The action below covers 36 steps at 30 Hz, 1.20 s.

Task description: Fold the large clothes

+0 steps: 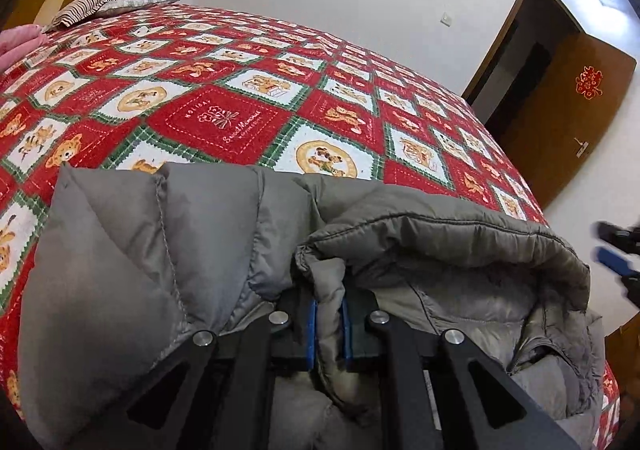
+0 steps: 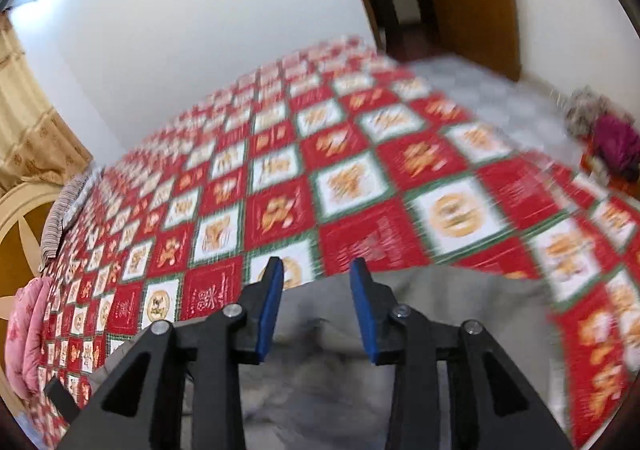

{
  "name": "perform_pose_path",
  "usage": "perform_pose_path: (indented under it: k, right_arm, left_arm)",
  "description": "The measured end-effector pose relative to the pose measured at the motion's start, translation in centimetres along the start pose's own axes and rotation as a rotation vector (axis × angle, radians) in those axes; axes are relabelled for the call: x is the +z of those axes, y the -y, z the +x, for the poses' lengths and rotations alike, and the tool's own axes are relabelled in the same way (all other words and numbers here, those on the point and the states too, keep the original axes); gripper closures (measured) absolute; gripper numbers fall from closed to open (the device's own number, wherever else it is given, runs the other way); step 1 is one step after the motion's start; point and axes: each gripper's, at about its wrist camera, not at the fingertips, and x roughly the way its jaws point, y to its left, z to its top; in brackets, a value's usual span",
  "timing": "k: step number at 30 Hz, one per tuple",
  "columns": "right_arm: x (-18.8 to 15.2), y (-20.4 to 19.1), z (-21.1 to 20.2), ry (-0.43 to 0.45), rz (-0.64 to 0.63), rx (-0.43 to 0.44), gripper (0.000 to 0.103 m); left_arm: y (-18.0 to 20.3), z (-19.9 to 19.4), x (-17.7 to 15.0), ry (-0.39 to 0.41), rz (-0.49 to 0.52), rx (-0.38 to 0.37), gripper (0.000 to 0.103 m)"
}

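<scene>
In the left wrist view, our left claw [image 1: 329,324] pinches a fold of the grey jacket [image 1: 160,250], which lies on the near edge of the bedspread [image 1: 224,109]. In the blurred right wrist view, our right claw [image 2: 318,282] is spread above the jacket [image 2: 320,362].

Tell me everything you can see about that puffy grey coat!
The grey coat is puffy and quilted, with stitched seams and smooth, slightly shiny fabric, like a down jacket. It lies bunched on the red teddy-bear bedspread, one thick edge curling open to show the lining. The left claw is pinching a fold of it between its blue pads. The right claw hangs open above it, apparently not touching.
</scene>
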Motion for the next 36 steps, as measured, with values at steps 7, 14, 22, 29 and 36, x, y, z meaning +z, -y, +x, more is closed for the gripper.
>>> perform_pose_path:
  k: [7,14,22,29,36]
  right_arm:
    - [-6.7,0.9,2.8,-0.137,-0.105,-0.029,0.070]
    - [-8.6,-0.4,3.3,-0.018,-0.297,-0.107,0.071]
    - [-8.9,-0.7,3.3,0.004,-0.337,-0.147,0.071]
    - [-9.0,-0.3,3.0,0.013,-0.319,-0.116,0.070]
    - [-8.9,-0.1,2.9,0.018,-0.308,-0.093,0.069]
  left_arm:
    - [-0.4,0.0,0.0,-0.006,-0.020,-0.026,0.092]
    - [-0.4,-4.6,0.4,0.058,-0.027,-0.090,0.089]
    - [6.3,-10.1,6.0,0.178,0.094,-0.119,0.087]
    - [10.6,-5.7,7.9,0.153,0.186,-0.016,0.037]
    - [6.3,3.1,0.6,-0.082,0.243,0.097,0.037]
